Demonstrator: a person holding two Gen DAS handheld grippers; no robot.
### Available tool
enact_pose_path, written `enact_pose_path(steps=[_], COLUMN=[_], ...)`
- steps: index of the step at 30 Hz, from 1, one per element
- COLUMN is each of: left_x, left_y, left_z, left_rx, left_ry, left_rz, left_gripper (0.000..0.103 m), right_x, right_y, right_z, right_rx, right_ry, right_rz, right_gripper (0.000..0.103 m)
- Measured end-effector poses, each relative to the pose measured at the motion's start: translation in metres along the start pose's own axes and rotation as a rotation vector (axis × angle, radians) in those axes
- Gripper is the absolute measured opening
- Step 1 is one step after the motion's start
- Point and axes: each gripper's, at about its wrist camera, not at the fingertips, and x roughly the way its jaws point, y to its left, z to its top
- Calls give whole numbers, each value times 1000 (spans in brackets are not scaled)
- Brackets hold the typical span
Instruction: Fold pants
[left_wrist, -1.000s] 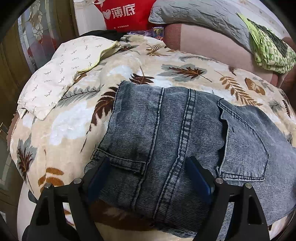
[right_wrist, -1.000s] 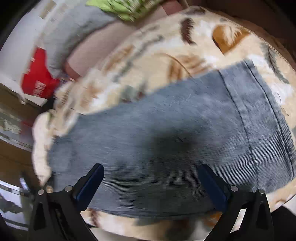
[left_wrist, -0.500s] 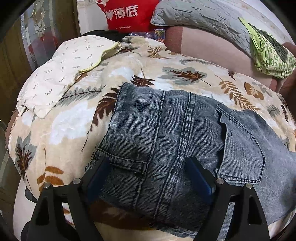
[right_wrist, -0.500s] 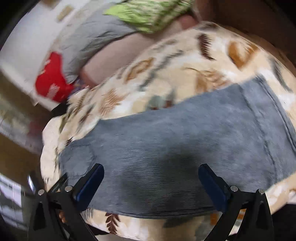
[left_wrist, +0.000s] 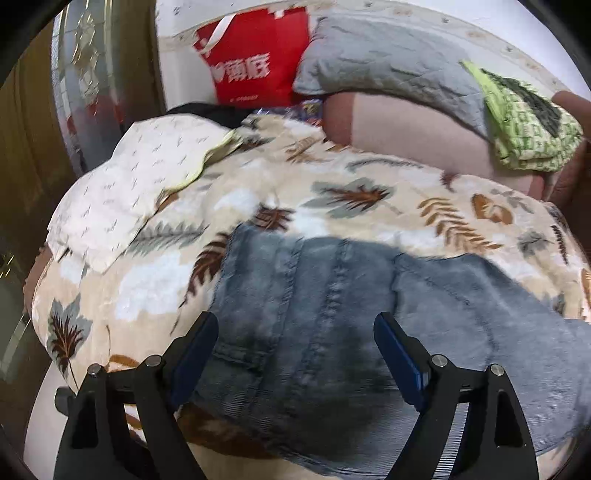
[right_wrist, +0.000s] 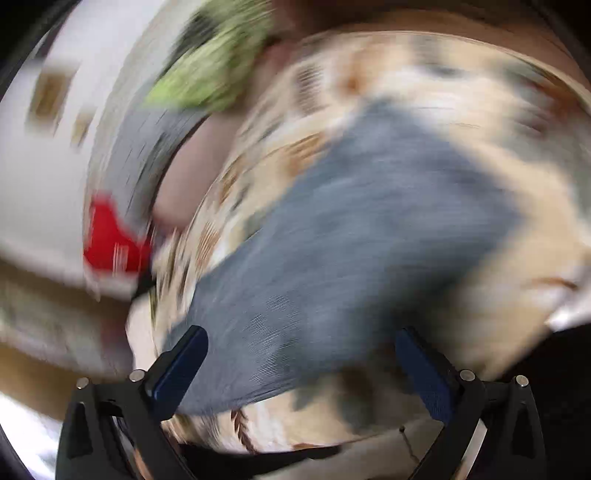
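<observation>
A bed covered w/ a cream leaf-print blanket (left_wrist: 351, 192) fills most of the left wrist view; along its far edge, from 12 to 2 o'clock, sit a pinkish bolster (left_wrist: 406, 125), a grey quilted pillow (left_wrist: 388, 62), a red shopping bag (left_wrist: 255, 59) and a green patterned cloth (left_wrist: 528, 122), and a cream pillowcase (left_wrist: 140, 188) lies at 10 o'clock. The grey-blue denim pants (left_wrist: 332, 314) lie flat on the blanket from centre toward 4 o'clock, waist end nearest the left gripper, seams and a back pocket showing, legs running off toward 3 o'clock. They look already folded lengthwise, one leg over the other, but that is a judgement; the crosswise folds seem not yet done. The left gripper (left_wrist: 295, 343) hovers over the waistband at 6 o'clock, fingers spread wide, nothing pinched btwn them. The right wrist view is heavily motion-blurred: pants (right_wrist: 351, 240) appear as a grey-blue band from 7 to 1 o'clock over the blanket (right_wrist: 498, 277), and the right gripper (right_wrist: 299, 358) sits at 6 o'clock above the near edge, fingers also wide apart and empty. Whether it touches the fabric can't be told. Remaining, prob.: grab one end, bring it over the other, then flatten.
</observation>
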Motion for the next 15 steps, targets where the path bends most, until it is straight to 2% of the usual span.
enact_pose_path(steps=[2,4,8,11,13,14,15], left_x=[-8,-14,-23,-26,-26,-26,-26], left_y=[-17,-34,-76,-108,-130,-139,-151], left_z=[5,7,8,2,-4,-7,-11], left_rx=[16,36,97,144,176,189,205], left_ry=[4,4,22,54,79,90,102], left_rz=[-42,-76,-160,-219,-261,-275,-291], left_gripper=[87,87,87,87,87,87,87], right_x=[-15,-20,-13,-10,-7,-8,-10], right_y=[-36,-50,-63,-65,-70,-71,-72], right_z=[11,20,38,49,56,58,60], right_rx=[120,166,229,214,237,239,225], right_ry=[-28,-38,-26,-69,-73,-80,-86], right_rz=[6,38,39,65,68,58,51], right_gripper=[102,102,102,102,95,87,74])
